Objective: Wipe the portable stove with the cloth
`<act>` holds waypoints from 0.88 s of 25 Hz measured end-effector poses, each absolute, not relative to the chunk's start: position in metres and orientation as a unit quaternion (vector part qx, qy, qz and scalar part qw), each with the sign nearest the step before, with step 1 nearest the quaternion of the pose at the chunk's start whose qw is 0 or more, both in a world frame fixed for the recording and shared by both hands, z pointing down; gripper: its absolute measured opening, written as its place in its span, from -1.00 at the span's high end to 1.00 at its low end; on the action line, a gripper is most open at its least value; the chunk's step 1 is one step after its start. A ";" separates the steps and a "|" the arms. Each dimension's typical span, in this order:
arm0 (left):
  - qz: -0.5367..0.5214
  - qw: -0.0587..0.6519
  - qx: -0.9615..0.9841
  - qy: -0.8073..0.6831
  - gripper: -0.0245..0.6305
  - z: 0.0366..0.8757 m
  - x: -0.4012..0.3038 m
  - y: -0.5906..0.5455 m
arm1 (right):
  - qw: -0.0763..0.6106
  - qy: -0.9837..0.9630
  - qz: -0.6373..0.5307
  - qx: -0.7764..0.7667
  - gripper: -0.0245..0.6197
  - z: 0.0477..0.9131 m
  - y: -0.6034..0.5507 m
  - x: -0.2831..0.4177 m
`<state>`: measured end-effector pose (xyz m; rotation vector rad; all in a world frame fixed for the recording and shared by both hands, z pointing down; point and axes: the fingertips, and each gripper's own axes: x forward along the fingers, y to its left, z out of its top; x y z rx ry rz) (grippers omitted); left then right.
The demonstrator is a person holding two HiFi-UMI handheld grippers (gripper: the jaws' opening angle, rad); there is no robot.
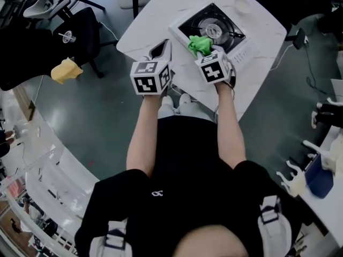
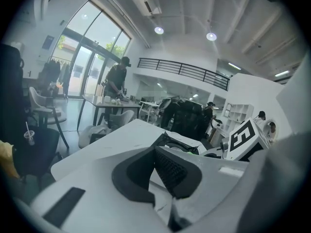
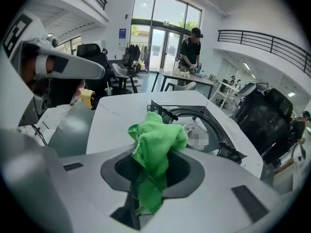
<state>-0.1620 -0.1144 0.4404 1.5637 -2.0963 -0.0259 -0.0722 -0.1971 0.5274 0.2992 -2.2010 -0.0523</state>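
Observation:
The portable stove (image 1: 214, 31) sits on the white table (image 1: 155, 15), silver with a black round burner; it also fills the middle of the right gripper view (image 3: 209, 130) and shows just past the left jaws (image 2: 181, 142). A bunched green cloth (image 1: 200, 45) hangs over the stove's near edge, and my right gripper (image 1: 207, 51) is shut on it. In the right gripper view the cloth (image 3: 156, 147) sticks up out of the gripper (image 3: 153, 168). My left gripper (image 1: 162, 48) hovers at the stove's left side, jaws shut on nothing (image 2: 155, 154).
A small round dish (image 1: 242, 5) lies on the table beyond the stove. Black chairs (image 1: 80, 31) and a yellow object (image 1: 65, 70) stand on the floor to the left. A cable (image 1: 300, 42) runs off the table's right side. People stand at a far table (image 3: 192, 45).

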 end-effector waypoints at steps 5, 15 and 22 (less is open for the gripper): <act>-0.001 0.264 0.579 -0.771 0.94 0.441 -0.156 -0.126 | 0.459 -0.882 -0.049 0.100 0.62 0.533 -0.193 -0.075; 0.006 0.287 0.536 -0.794 0.94 0.459 -0.177 -0.099 | 0.447 -0.891 -0.052 0.063 0.62 0.534 -0.189 -0.097; 0.009 0.286 0.541 -0.790 0.94 0.462 -0.189 -0.102 | 0.440 -0.895 -0.047 0.051 0.62 0.536 -0.187 -0.120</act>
